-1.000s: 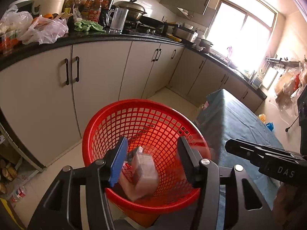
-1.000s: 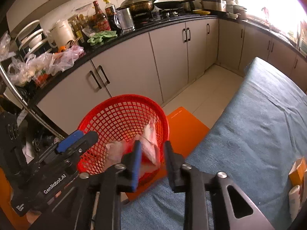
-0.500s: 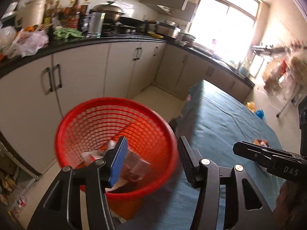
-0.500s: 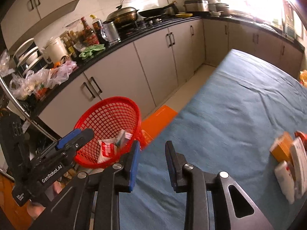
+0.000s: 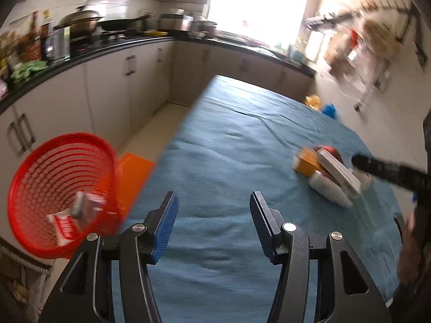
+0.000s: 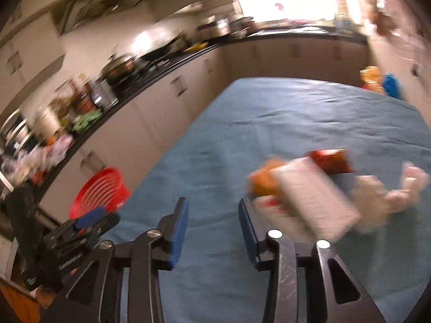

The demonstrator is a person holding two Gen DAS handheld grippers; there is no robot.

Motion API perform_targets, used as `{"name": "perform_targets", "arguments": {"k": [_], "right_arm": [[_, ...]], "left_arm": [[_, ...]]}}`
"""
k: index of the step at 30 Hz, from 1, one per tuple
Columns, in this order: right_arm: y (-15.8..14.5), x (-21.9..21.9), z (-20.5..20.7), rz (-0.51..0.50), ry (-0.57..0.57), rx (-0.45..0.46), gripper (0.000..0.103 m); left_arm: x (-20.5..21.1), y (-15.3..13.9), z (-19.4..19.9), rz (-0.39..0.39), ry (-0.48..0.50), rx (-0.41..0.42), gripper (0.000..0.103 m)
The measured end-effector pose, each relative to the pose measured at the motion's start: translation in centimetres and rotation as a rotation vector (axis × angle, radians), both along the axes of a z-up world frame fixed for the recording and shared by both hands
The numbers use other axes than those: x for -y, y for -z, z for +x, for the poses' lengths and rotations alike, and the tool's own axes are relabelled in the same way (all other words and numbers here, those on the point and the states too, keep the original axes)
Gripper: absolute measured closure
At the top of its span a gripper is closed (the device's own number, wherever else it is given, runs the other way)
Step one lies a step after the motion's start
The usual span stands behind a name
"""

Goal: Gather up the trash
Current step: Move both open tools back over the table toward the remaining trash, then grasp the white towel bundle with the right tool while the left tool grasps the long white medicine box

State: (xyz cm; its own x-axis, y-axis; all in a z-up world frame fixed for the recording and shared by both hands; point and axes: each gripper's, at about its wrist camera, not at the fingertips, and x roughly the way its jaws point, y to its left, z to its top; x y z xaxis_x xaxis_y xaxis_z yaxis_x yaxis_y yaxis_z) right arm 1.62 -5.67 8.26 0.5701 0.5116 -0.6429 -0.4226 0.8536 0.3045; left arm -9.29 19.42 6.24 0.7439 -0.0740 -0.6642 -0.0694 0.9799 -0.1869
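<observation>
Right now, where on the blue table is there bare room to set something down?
The blue tablecloth is bare from the near edge to the far end, and along the side by the red basket. The only crowded spot is the trash pile at the right side, with crumpled paper beside it.

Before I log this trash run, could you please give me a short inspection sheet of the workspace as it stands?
Surface: blue cloth over the table, wrinkled.
Job's things: red basket beside the table, packets inside; pile of trash (orange box, white bottle, flat pack, red item) on the cloth.
Clutter: orange board beside the basket.
Grippers: left tool open, empty; right tool opening, empty.
Cables: nothing seen.
Surroundings: kitchen counter with pots and bottles; bright window.
</observation>
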Motion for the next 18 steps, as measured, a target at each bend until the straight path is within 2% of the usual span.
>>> {"name": "perform_targets", "arguments": {"k": [3, 5, 8, 11, 18], "right_arm": [[0.0, 5.4, 1.5, -0.004, 0.124, 0.014, 0.053], [0.4, 8.7, 3.0, -0.042, 0.206, 0.017, 0.044], [1.4, 11.8, 4.7, -0.087, 0.277, -0.002, 0.043], [2.9, 13.3, 6.2, -0.126, 0.283, -0.053, 0.043], [5.5, 13.0, 7.2, -0.160, 0.254, -0.101, 0.037]], "left_arm": [[2.8, 0.0, 0.8, 0.020, 0.059, -0.016, 0.047], [4.3, 0.1, 1.1, 0.032, 0.088, -0.022, 0.044], [6.8, 0.2, 1.6, 0.042, 0.138, -0.033, 0.043], [8.8, 0.5, 2.0, 0.057, 0.169, -0.053, 0.043], [11.0, 1.2, 2.4, 0.087, 0.213, -0.078, 0.043]]}}
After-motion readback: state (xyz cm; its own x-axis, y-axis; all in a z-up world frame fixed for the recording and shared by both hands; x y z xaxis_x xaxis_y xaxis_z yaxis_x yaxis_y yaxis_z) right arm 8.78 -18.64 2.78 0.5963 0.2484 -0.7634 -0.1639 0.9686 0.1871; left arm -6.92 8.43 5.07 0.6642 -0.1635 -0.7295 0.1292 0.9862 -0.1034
